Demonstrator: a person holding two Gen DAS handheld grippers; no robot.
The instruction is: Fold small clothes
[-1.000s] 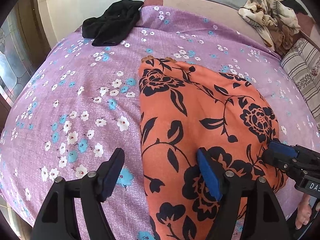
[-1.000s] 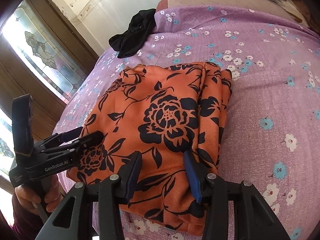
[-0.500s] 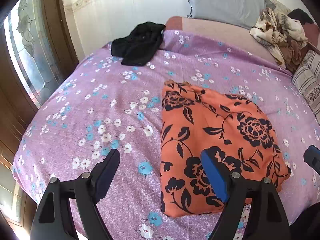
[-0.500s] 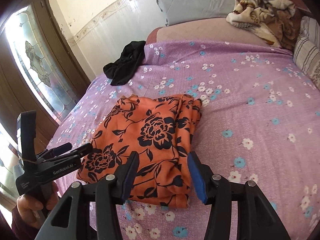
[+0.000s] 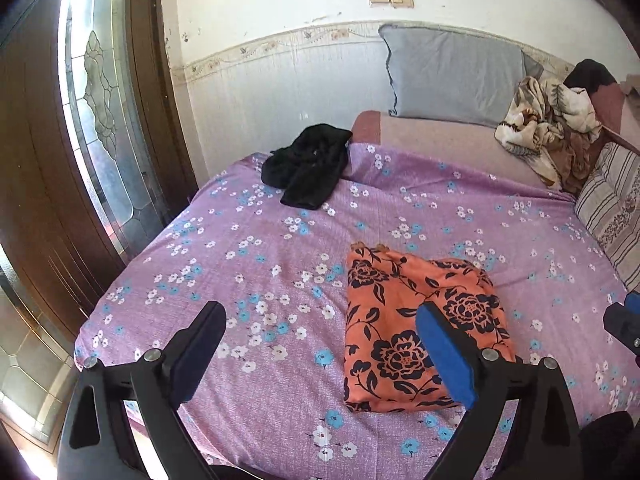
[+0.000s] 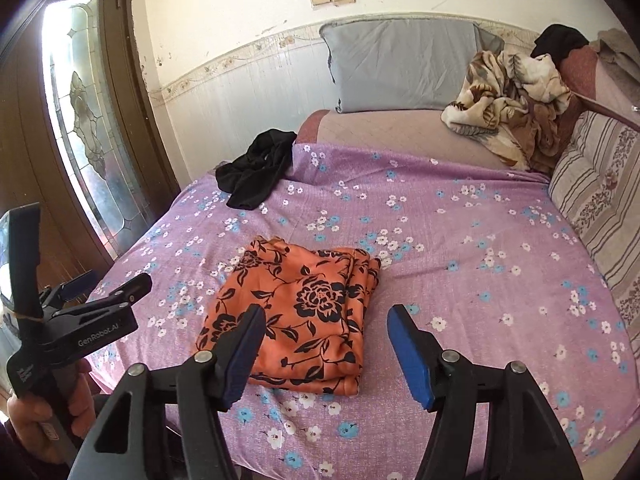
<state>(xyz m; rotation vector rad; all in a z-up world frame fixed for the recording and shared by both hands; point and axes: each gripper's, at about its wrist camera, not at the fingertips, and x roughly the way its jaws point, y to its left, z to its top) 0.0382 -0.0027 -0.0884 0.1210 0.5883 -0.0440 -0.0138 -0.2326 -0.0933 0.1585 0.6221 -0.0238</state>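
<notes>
In the left wrist view, the left gripper (image 5: 320, 344) is seen at the bottom of the frame with its jaws spreading and nothing between them, while the folded orange garment (image 5: 416, 332) lies flat on the purple bedsheet (image 5: 240, 248) at lower centre, and a black garment (image 5: 308, 168) is found at upper centre. In the right wrist view, the right gripper (image 6: 324, 348) is likewise opening and empty above the sheet, the orange garment is seen at centre-left, and the left gripper is held in a hand (image 6: 44, 420) at lower left.

- I've pulled both grippers up and back from the folded orange garment (image 5: 416, 332); it now lies clear of them on the bed (image 5: 400, 208).
- My left gripper (image 5: 320, 354) jaws are opening wider, empty.
- My right gripper (image 6: 326, 354) jaws are opening too, seemingly with nothing between.
</notes>
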